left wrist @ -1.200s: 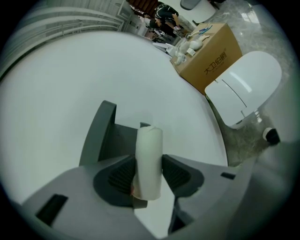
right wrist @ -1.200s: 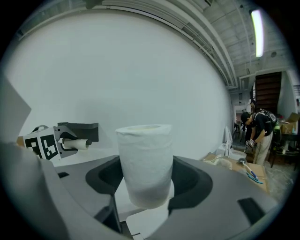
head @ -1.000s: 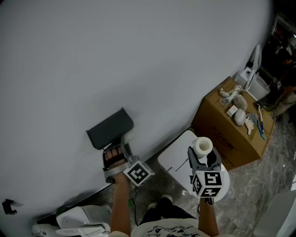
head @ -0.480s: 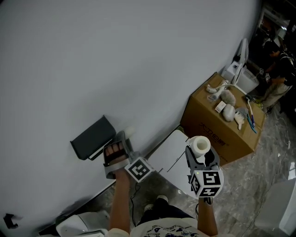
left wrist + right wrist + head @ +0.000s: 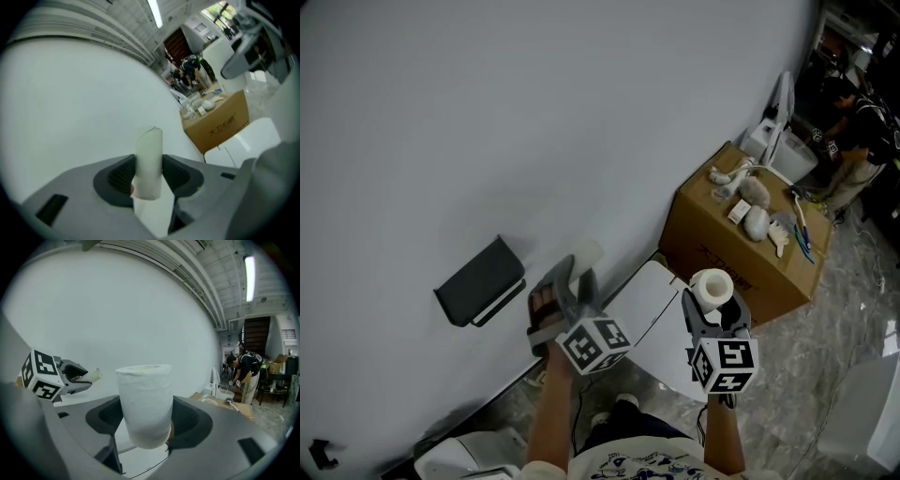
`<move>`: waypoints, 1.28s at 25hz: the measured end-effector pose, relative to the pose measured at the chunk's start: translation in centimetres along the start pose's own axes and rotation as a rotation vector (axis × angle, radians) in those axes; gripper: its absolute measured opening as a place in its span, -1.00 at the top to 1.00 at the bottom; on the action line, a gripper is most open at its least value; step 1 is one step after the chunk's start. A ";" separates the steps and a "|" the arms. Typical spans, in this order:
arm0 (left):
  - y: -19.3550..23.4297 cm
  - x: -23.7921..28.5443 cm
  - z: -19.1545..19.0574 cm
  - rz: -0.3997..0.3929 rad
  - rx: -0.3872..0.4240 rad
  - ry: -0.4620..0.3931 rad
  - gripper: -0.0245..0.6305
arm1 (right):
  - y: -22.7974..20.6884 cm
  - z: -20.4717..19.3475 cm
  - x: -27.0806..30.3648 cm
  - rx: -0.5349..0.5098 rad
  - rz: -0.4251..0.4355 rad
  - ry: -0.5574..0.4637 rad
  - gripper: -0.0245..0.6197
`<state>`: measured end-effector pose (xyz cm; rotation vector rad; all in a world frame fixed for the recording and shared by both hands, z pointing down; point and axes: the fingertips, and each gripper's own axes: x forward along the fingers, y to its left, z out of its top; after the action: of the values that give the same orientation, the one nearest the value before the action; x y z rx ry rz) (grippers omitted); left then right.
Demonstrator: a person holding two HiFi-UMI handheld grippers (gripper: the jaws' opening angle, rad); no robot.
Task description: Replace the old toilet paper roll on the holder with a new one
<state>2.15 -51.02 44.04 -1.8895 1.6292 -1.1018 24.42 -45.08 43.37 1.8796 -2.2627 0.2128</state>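
Left side: your left gripper [image 5: 570, 277] has its jaws clamped on a slim, pale, nearly bare toilet paper tube [image 5: 149, 159]. The tube sits between the ribbed pads and projects past the jaw tips toward the plain white wall [image 5: 487, 112].

The dark grey lidded wall-mounted holder [image 5: 478, 281] is fixed to that wall. In the head view it lies to the left of your left jaws, apart from them and from the tube.

Right side: your right gripper [image 5: 712, 307] has its jaws clamped on a full white toilet paper roll [image 5: 711, 288]. The roll stands upright, its top end above the jaw tips. These jaws are to the right of your left jaws, apart from them and further from the holder.

A brown cardboard box [image 5: 741, 244] stands against the wall beyond your right jaws, with small pale items lying on top. A white flat-topped object [image 5: 649, 314] lies on the floor below and between the two sets of jaws; what it is cannot be told.
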 end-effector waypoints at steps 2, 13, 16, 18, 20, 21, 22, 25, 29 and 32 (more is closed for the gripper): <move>0.4 -1.0 0.6 -0.031 -0.135 -0.057 0.36 | 0.4 0.1 0.1 -0.001 0.010 -0.002 -0.04; 7.4 -8.5 0.0 -0.024 -0.585 -0.338 0.36 | 6.6 1.0 0.9 -0.014 0.148 -0.021 -0.03; 9.6 -10.4 -1.6 0.063 -0.620 -0.357 0.36 | 8.5 1.1 0.9 -0.012 0.185 -0.023 -0.03; 10.8 -11.5 -2.8 0.098 -0.666 -0.368 0.36 | 9.7 1.2 0.9 -0.011 0.208 -0.024 -0.03; 11.8 -12.6 -4.0 0.120 -0.730 -0.378 0.36 | 10.9 1.4 0.9 -0.015 0.232 -0.024 -0.03; 12.2 -13.1 -4.6 0.132 -0.756 -0.387 0.36 | 11.4 1.4 0.9 -0.016 0.243 -0.025 -0.03; 12.6 -13.6 -5.3 0.146 -0.777 -0.397 0.36 | 12.0 1.4 0.9 -0.017 0.254 -0.027 -0.03; 13.8 -15.2 -7.4 0.188 -0.837 -0.411 0.36 | 13.7 1.5 0.9 -0.013 0.284 -0.027 -0.03; 15.0 -16.9 -10.0 0.233 -0.889 -0.392 0.36 | 15.6 1.6 0.9 -0.009 0.313 -0.027 -0.03; 15.6 -17.9 -11.4 0.257 -0.909 -0.388 0.36 | 17.0 1.7 0.9 -0.015 0.338 -0.027 -0.03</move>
<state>-16.57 -35.49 34.06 -2.0895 2.2260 0.1847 7.44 -43.19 42.17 1.4892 -2.5802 0.2186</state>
